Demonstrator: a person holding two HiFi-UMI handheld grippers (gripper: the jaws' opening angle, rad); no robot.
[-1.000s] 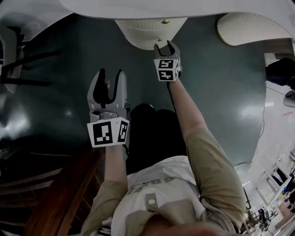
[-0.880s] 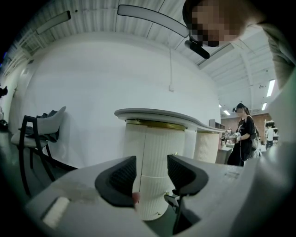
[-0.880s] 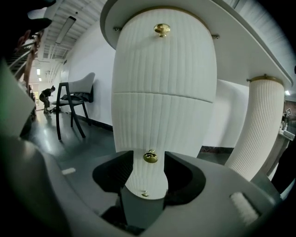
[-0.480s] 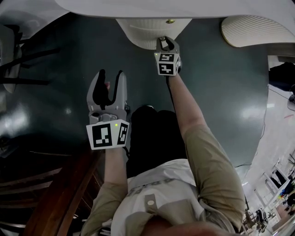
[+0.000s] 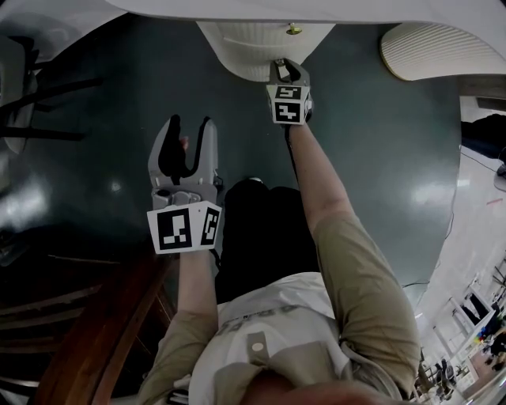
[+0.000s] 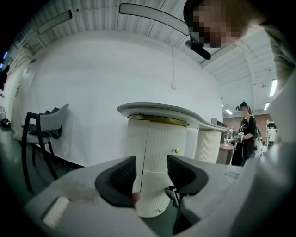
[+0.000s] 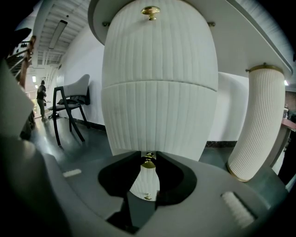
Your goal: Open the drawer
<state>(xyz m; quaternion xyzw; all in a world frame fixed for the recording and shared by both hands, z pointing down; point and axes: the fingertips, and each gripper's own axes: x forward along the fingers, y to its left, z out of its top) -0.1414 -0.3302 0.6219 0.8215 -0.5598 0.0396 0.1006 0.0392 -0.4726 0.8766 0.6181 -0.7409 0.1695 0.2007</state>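
The right gripper (image 5: 287, 70) is clenched on the brass knob (image 7: 148, 162) of the drawer (image 7: 159, 115), in the white fluted cabinet (image 5: 253, 47) at the far side. The left gripper (image 5: 186, 134) hangs nearer, released and empty.

Dim head view with glare on the floor (image 5: 427, 194); gripper views bright, fisheye-warped

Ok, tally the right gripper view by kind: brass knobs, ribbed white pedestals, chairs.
Brass knobs: 3
Ribbed white pedestals: 2
Chairs: 1
Total: 6
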